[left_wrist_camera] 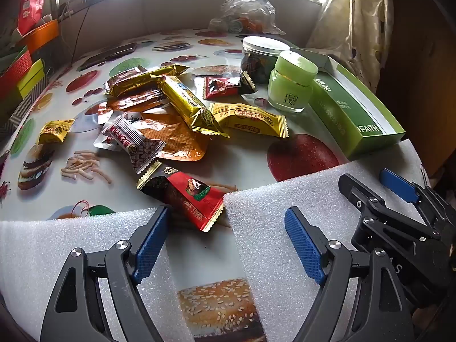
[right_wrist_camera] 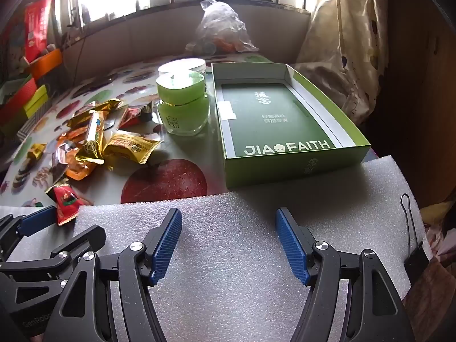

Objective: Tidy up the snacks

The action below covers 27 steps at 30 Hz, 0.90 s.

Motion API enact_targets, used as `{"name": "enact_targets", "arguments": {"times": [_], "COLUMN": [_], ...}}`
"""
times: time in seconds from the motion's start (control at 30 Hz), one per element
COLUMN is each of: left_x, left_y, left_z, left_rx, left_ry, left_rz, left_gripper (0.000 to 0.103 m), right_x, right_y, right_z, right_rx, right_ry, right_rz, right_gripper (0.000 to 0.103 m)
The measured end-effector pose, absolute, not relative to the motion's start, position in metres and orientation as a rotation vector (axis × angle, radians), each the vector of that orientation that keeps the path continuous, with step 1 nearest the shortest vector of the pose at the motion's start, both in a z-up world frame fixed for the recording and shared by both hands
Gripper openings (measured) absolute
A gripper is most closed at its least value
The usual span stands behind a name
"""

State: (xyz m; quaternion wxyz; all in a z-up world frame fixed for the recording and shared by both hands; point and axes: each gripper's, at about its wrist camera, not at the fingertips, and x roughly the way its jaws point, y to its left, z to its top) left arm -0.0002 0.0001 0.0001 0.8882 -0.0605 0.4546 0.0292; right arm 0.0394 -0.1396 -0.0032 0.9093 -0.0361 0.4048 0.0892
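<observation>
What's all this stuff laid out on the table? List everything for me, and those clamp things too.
snack packets: about a dozen, gold, orange, red and white, heaped left of the jars
red packet: one, nearest the left gripper, partly on the foam
green jar: one, pale green with lid, beside the box
clear jar: one, white lid, dark contents, behind the green jar
green box: one, open, empty, on the right
foam sheets: two, white, at the near edge
plastic bag: one, clear, at the far edge
tablecloth: one, fruit and burger print
binder clip: one, black, on the right foam edge
left hand-held gripper: blue pads, open, empty
right hand-held gripper: blue pads, open, empty
</observation>
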Motion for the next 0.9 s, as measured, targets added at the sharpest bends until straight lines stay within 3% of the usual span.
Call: {"name": "enact_targets", "arguments": {"times": [0.9], "left_x": [0.0000], "left_y": [-0.0011], "left_z": [0.0001], "left_rx": [-0.124], "left_ry": [0.949], "left_rz": [0.062], "left_gripper": [0.082], "right_x": [0.0392], "right_y": [-0.1409], "right_z": [-0.0044], "right_rx": [-0.070], "right_ry": [0.832], "right_rz": [0.187], "right_gripper": [0.068]}}
